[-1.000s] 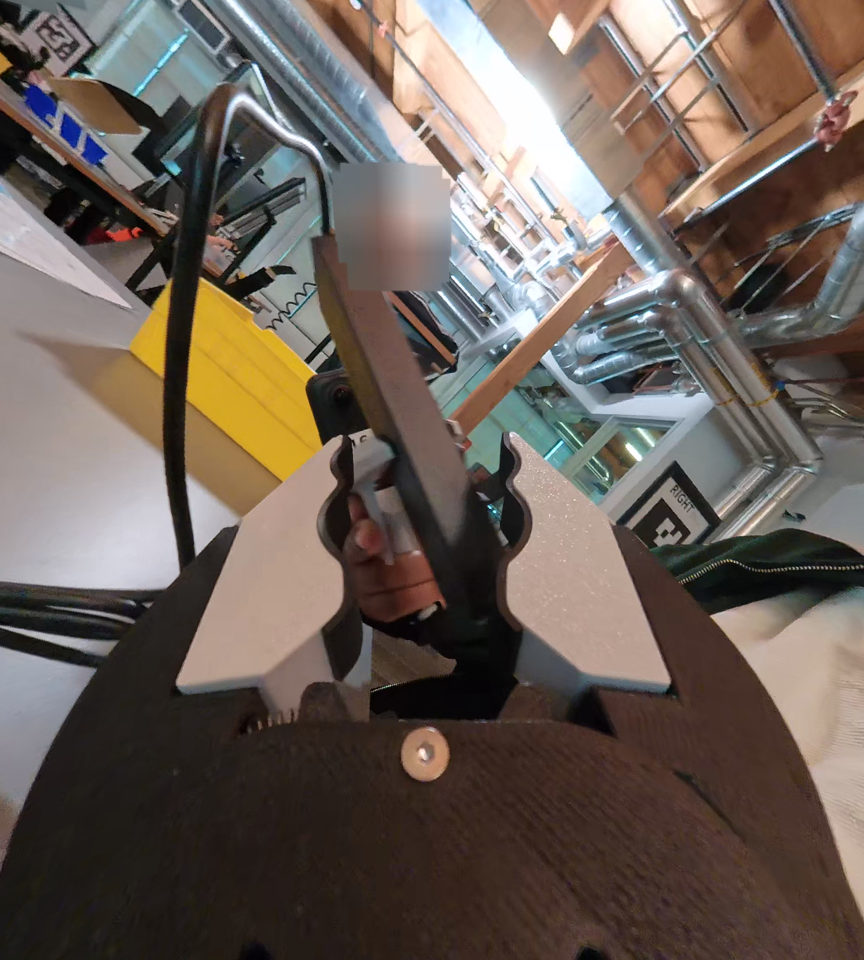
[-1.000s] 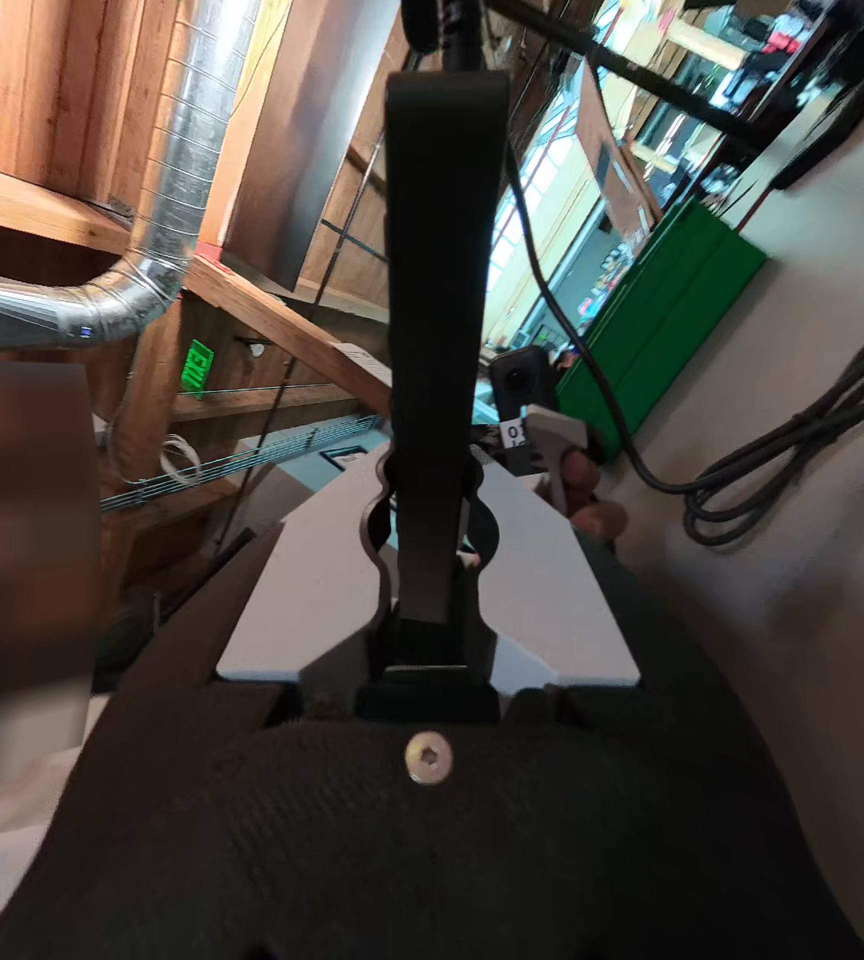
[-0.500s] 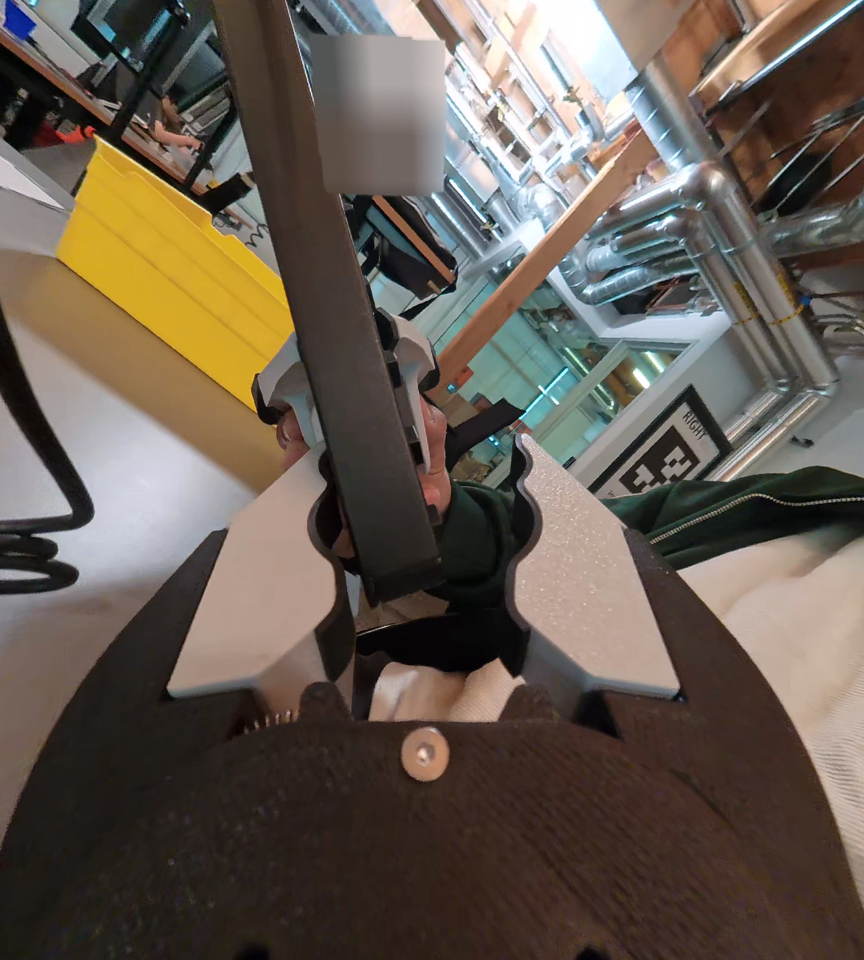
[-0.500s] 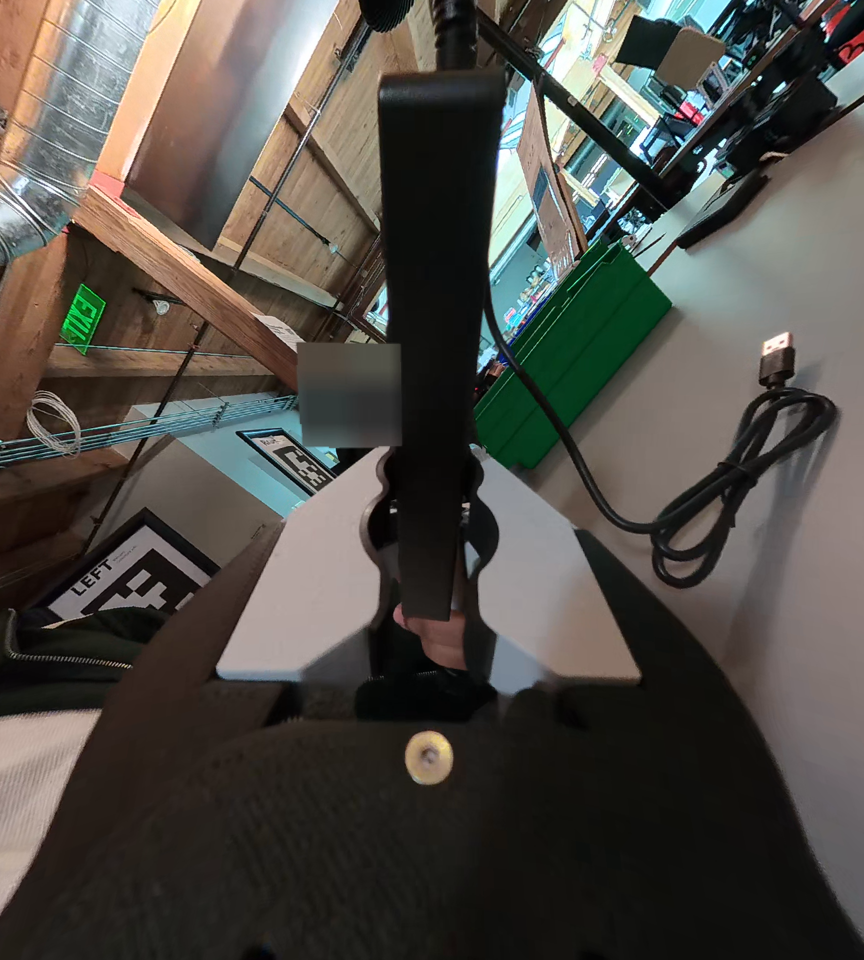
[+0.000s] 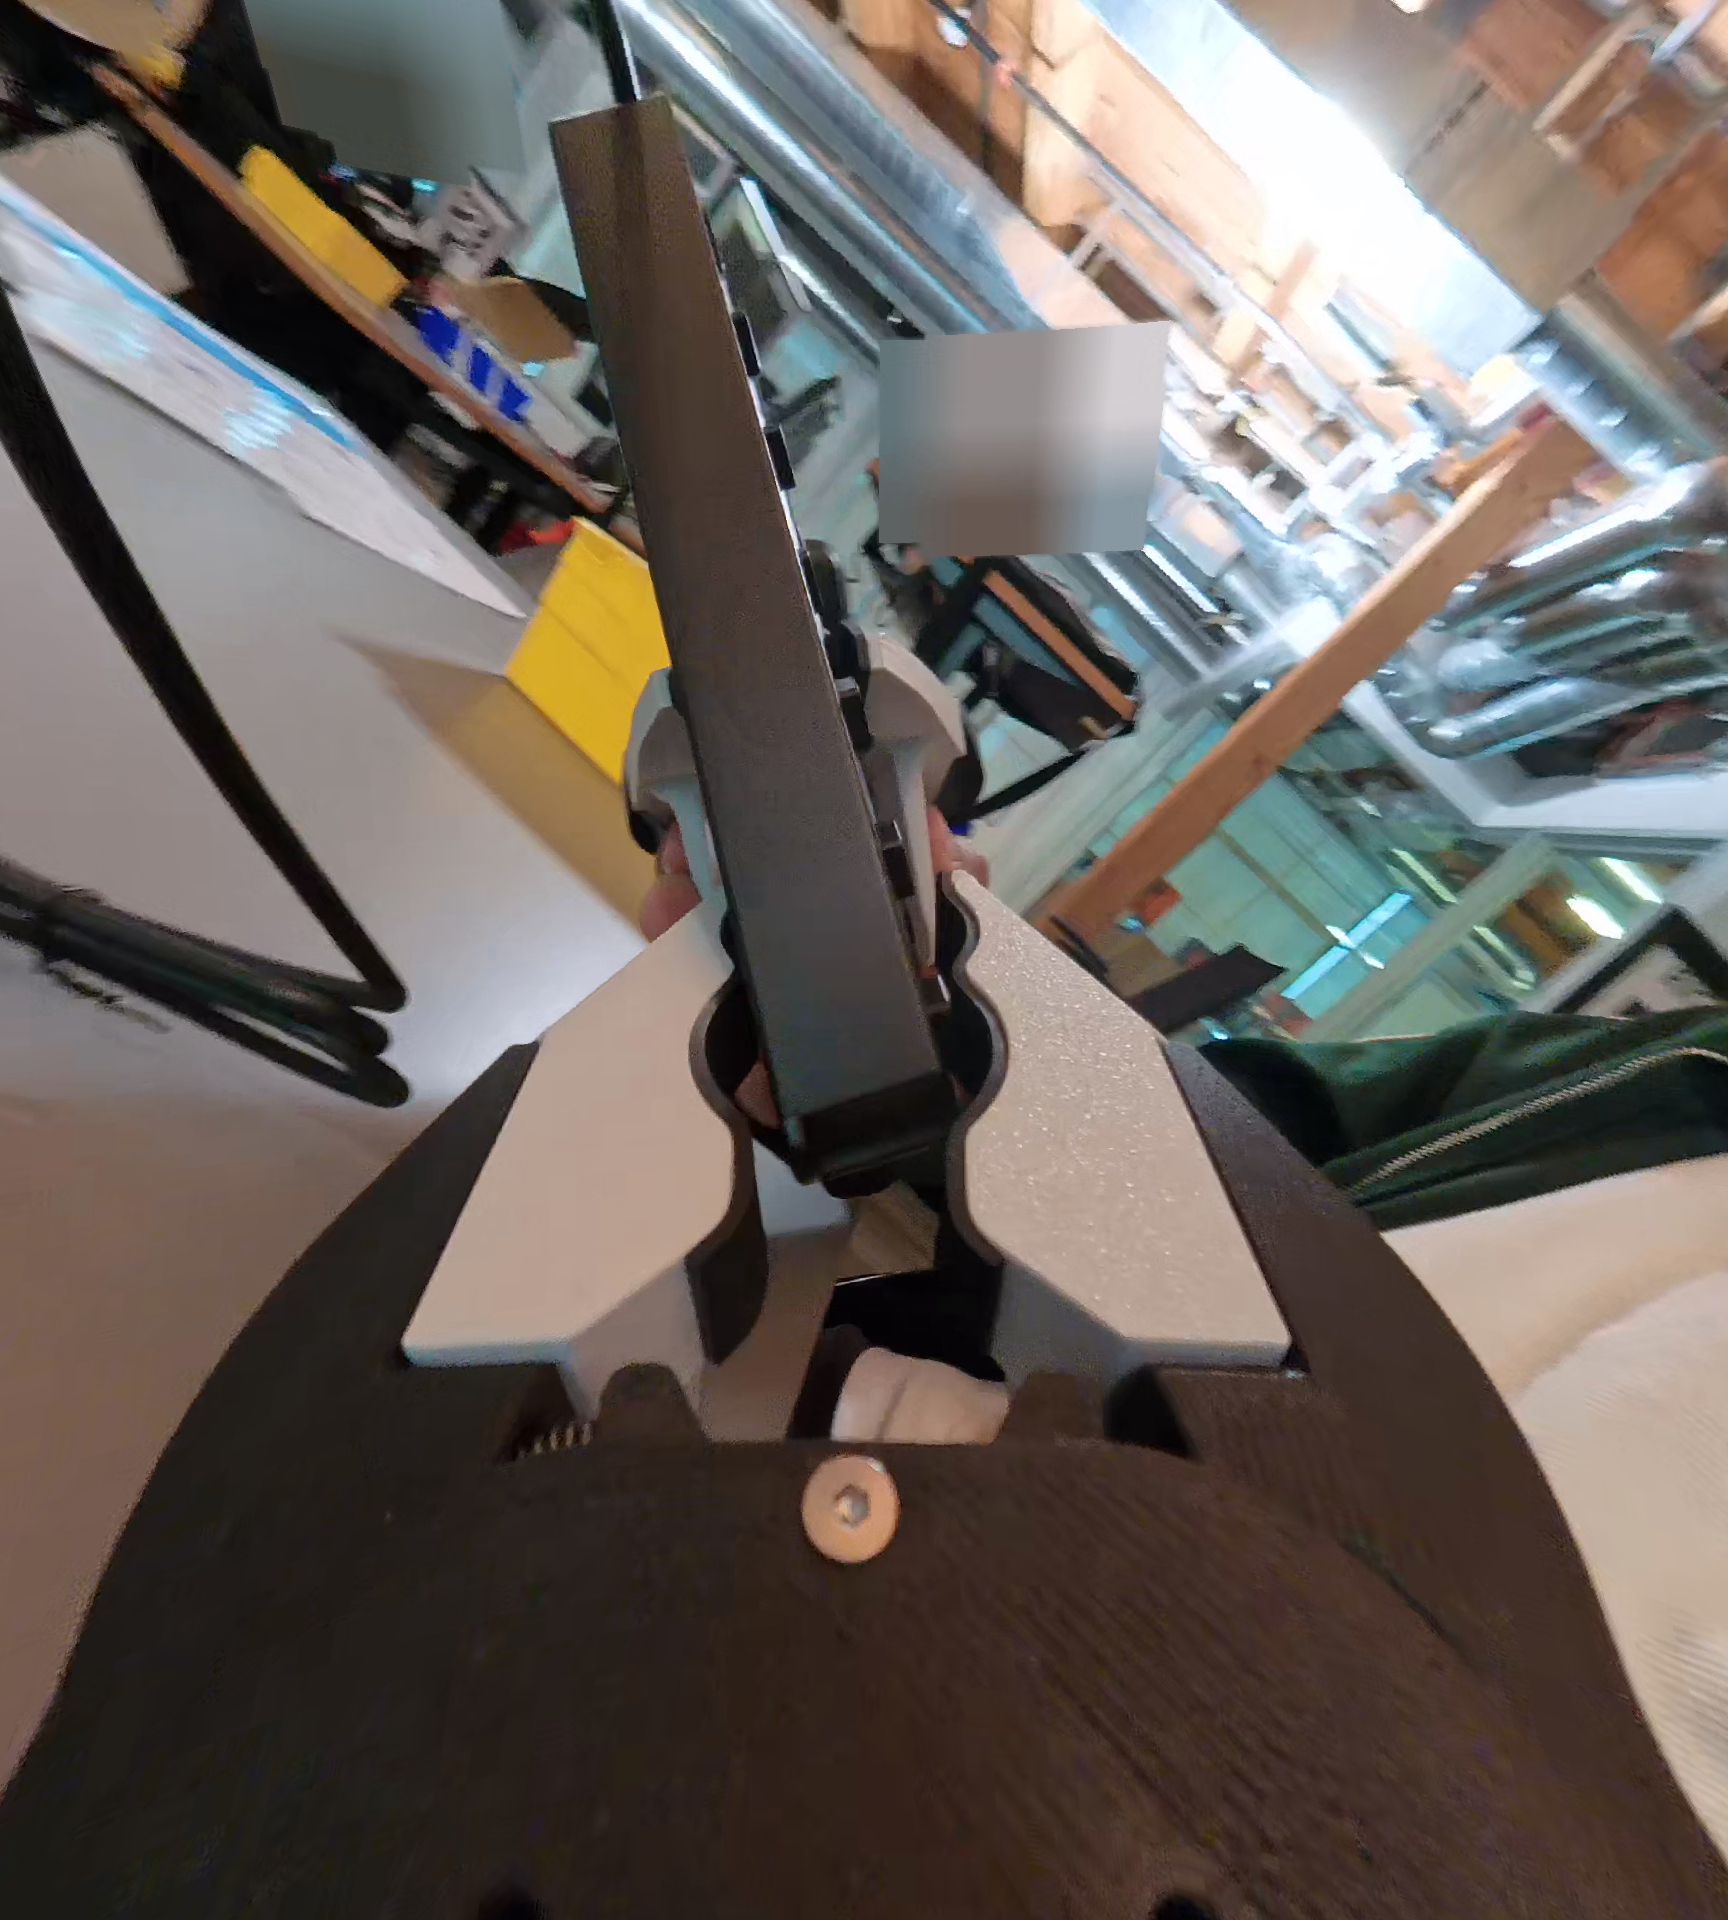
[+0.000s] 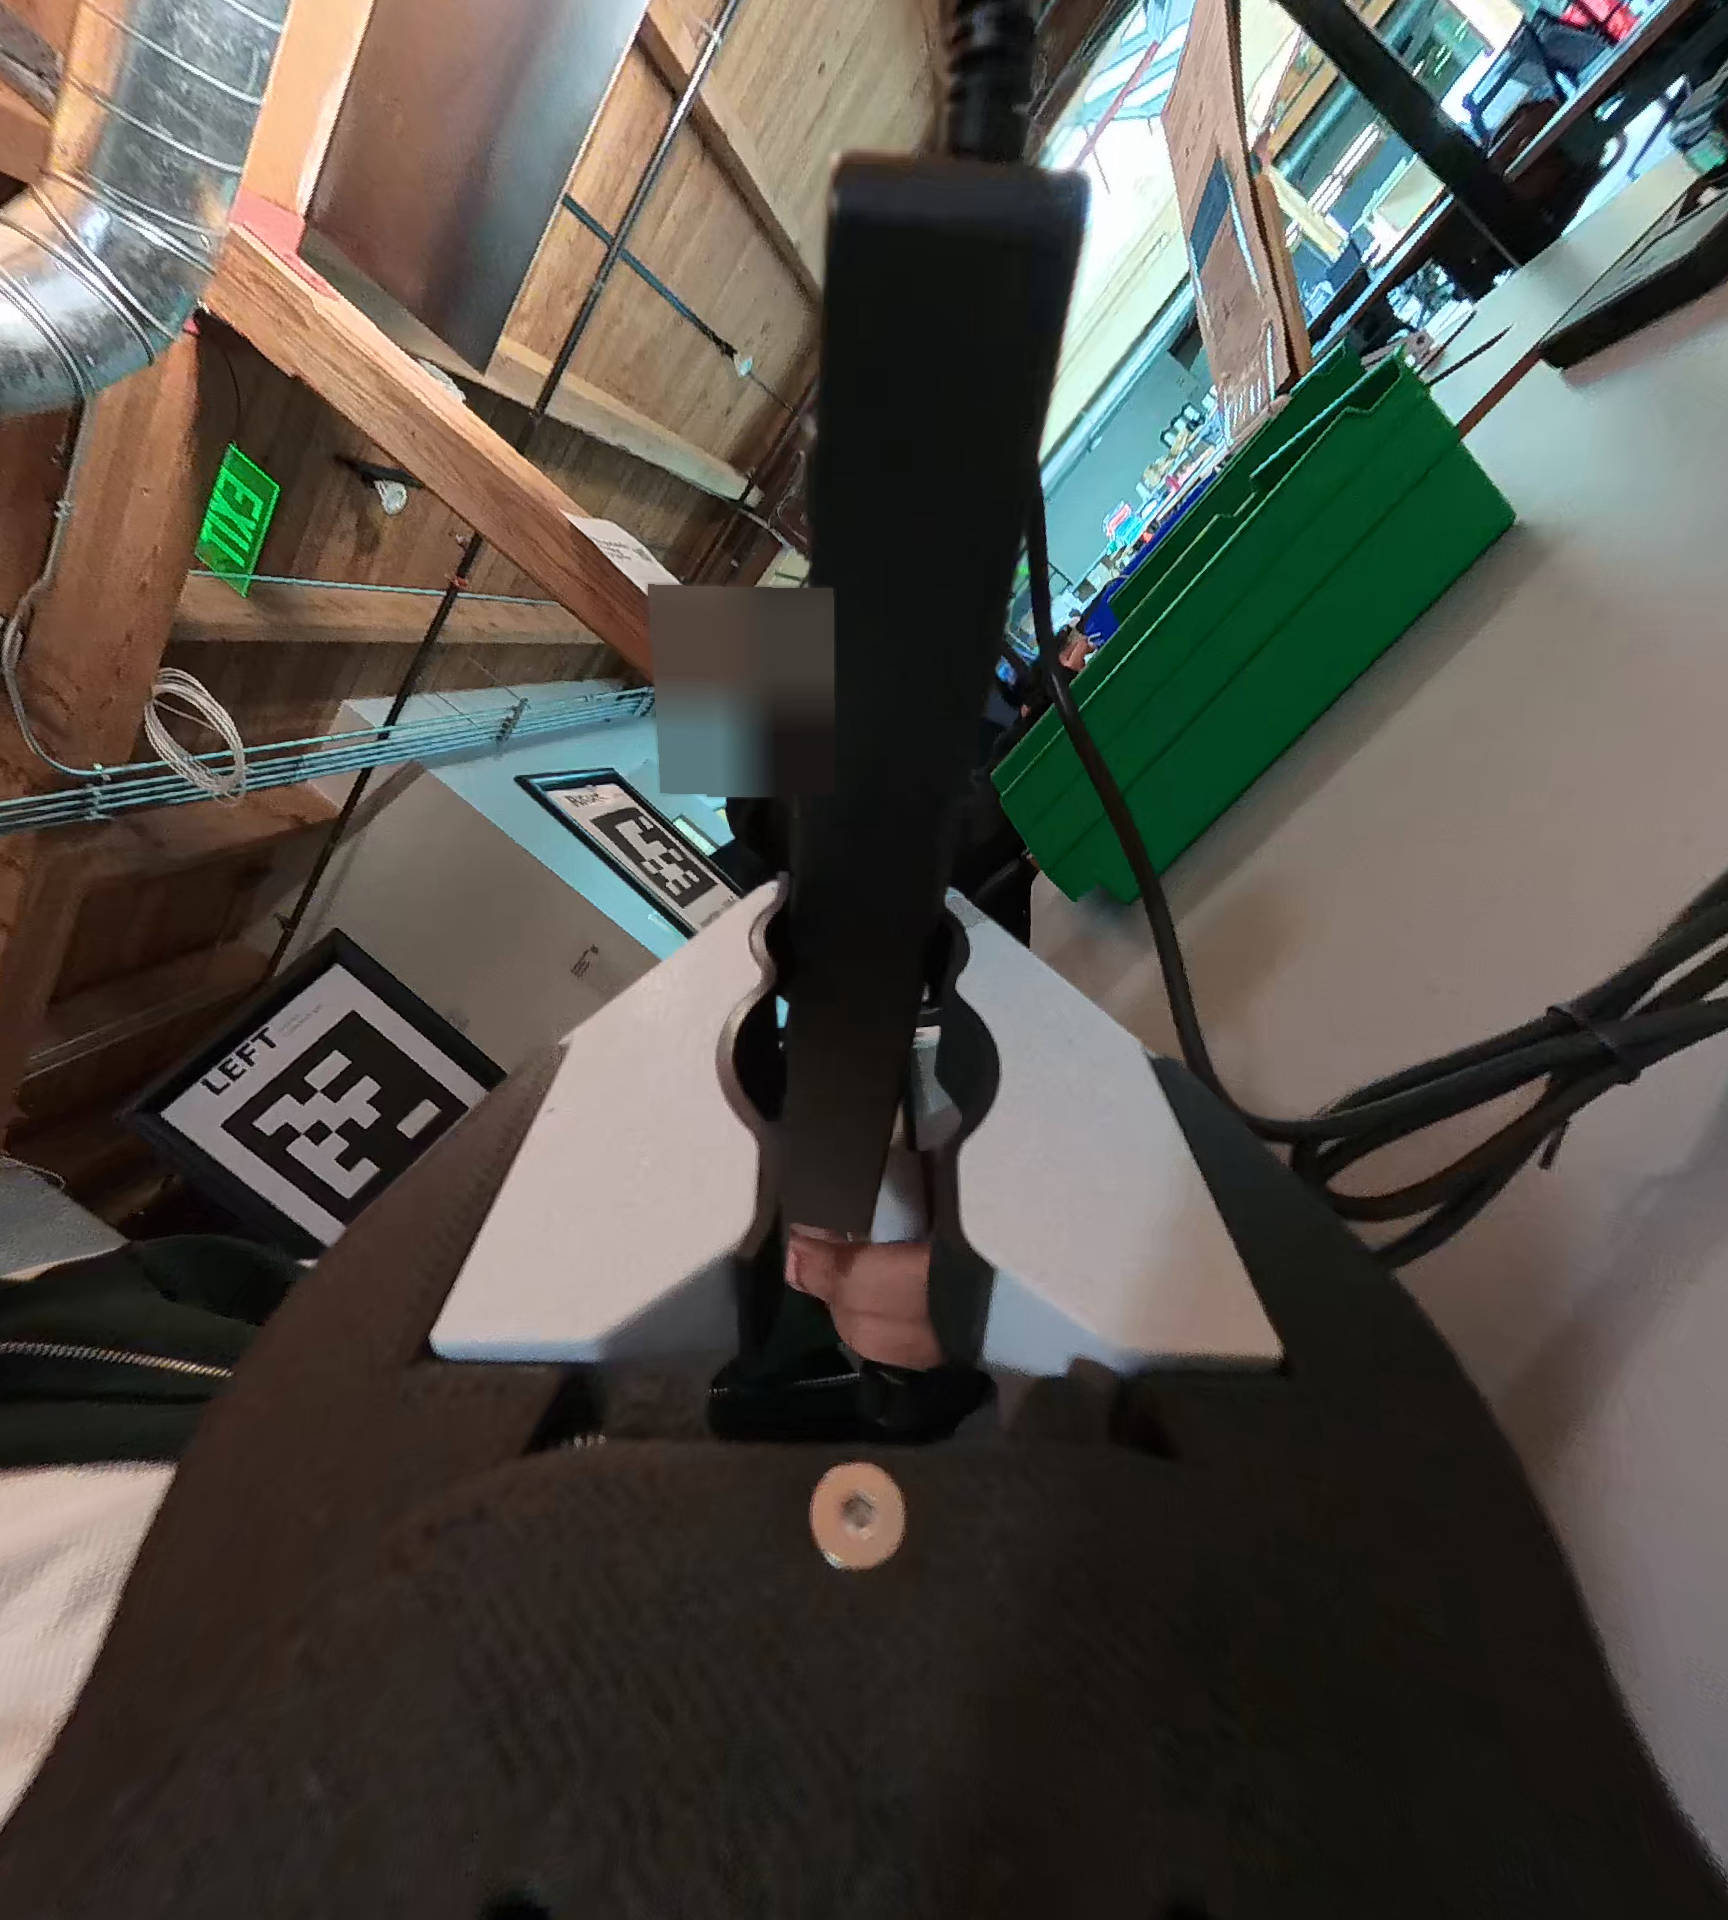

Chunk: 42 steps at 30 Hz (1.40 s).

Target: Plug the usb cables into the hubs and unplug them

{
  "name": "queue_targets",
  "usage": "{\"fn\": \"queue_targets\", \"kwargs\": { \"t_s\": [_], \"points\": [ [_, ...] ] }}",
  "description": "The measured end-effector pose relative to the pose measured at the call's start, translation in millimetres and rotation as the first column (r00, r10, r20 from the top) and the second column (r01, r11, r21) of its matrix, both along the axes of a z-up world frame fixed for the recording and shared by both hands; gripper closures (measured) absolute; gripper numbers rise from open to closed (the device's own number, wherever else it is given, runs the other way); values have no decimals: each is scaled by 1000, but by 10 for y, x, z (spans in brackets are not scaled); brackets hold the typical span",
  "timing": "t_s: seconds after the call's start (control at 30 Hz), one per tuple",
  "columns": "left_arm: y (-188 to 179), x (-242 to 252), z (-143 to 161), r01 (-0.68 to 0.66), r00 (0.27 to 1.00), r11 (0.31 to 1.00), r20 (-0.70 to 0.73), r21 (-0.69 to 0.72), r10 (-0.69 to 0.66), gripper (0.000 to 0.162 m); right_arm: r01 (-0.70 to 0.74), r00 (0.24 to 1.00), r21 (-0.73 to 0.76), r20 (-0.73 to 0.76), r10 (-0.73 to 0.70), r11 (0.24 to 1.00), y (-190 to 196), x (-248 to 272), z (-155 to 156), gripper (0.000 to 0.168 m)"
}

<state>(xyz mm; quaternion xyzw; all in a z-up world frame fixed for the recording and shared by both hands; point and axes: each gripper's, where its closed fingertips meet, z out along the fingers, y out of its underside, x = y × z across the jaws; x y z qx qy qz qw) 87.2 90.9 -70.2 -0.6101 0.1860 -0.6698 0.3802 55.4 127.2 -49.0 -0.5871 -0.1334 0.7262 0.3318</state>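
Observation:
A long black USB hub stands between both grippers. My left gripper is shut on its near end. Farther along the hub, in the left wrist view, the grey fingers of my right gripper clamp it. In the right wrist view my right gripper is shut on the same hub, and the hub's black cable leaves its far end and runs down to a tied bundle on the table. That cable also loops at the left of the left wrist view.
A grey table lies under the cable, with a yellow bin on it. A green bin stands on the table in the right wrist view. A person's dark green sleeve and white garment are close by.
My left gripper opened around the hub half a second ago and has now closed on its end. My right gripper stayed shut on the hub. Both views swung with the hub.

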Motion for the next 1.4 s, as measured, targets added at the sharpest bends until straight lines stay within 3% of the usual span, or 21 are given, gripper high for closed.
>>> {"fn": "queue_targets", "kwargs": {
  "t_s": [0.23, 0.33, 0.4, 0.63, 0.77, 1.1, 1.2, 1.4],
  "points": [
    [203, -230, -227, -232, 961, 973, -150, 22, 232, 138, 19, 991, -16, 135, -17, 1000, 158, -263, -210, 139],
    [260, -321, -277, -303, 936, 953, -179, 27, 303, 139, 66, 971, 8, 230, -66, 998, 236, -321, -323, 119],
    [288, -360, -281, -344, 921, 939, -185, 28, 343, 140, 80, 961, 24, 264, -84, 996, 248, -339, -355, 115],
    [445, -455, -369, -487, 792, 853, -317, 188, 522, 140, 167, 925, 27, 340, -167, 986, 353, -252, -486, 102],
    [471, -384, -453, -489, 713, 828, -421, 276, 561, 140, 153, 936, -9, 323, -142, 988, 298, -224, -488, 93],
    [345, -22, -517, -356, 691, 852, -505, 385, 517, 140, 178, 927, -11, 336, -164, 984, 195, -127, -515, 84],
    [327, 45, -546, -329, 684, 858, -527, 395, 504, 140, 159, 944, -28, 297, -144, 987, 153, -70, -463, 106],
    [327, 65, -572, -318, 637, 839, -556, 440, 533, 140, 195, 935, -45, 311, -171, 980, 168, -12, -500, 106]
  ]
}}
